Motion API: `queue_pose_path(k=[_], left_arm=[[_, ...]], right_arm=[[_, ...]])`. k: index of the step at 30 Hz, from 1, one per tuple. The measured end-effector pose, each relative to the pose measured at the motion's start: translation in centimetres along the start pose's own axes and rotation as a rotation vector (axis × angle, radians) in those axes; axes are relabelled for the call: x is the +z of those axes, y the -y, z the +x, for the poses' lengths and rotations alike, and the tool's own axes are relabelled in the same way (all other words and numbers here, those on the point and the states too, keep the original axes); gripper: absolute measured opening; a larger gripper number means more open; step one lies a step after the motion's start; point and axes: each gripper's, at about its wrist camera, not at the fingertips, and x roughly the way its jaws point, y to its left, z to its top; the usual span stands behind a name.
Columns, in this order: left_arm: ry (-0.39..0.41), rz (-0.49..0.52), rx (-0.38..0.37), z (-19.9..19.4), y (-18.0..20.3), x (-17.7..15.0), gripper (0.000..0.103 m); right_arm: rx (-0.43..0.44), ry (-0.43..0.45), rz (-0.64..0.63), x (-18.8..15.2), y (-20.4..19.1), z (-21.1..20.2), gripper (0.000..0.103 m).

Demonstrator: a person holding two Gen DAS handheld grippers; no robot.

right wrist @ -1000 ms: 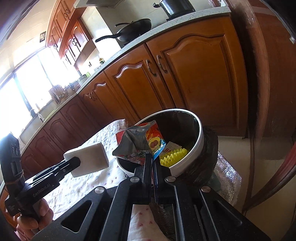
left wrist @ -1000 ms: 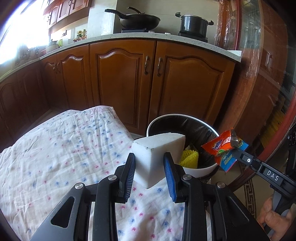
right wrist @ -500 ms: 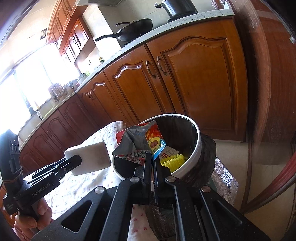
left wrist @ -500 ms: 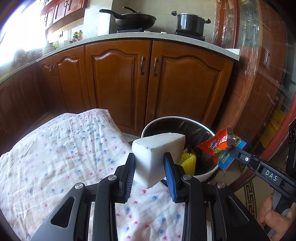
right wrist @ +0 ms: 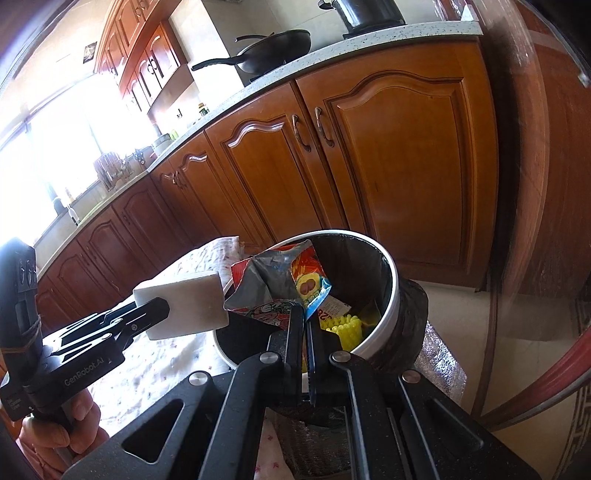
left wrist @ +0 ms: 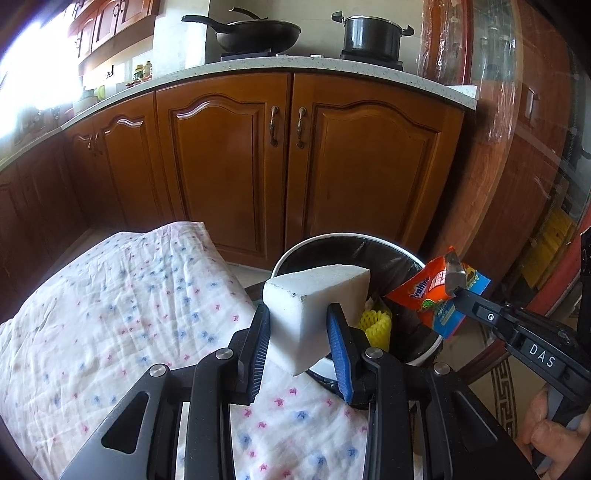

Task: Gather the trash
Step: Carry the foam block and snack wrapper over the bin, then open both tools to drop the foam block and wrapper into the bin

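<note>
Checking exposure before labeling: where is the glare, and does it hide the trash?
Left wrist view: window glare blows out the upper left; foam block stays sharp. Right wrist view: window is overexposed; snack wrapper and bin stay readable, with fisheye bending.

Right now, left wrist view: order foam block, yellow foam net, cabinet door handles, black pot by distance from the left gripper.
From the left gripper:
1. foam block, clamped between its fingers.
2. yellow foam net, just ahead to the right, inside the trash bin.
3. cabinet door handles, ahead past the bin.
4. black pot, up on the counter, right of the wok.
</note>
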Motion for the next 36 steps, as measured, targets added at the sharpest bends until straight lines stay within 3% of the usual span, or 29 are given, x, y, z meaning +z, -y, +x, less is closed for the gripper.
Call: queue_pose_path(k=[36], left_arm=[[-0.132,0.106,0.031,6.4,2.7,3.2,0.032]], right_arm=[[-0.092,-0.139,-0.100,2.2,0.8,4.5,0.002]])
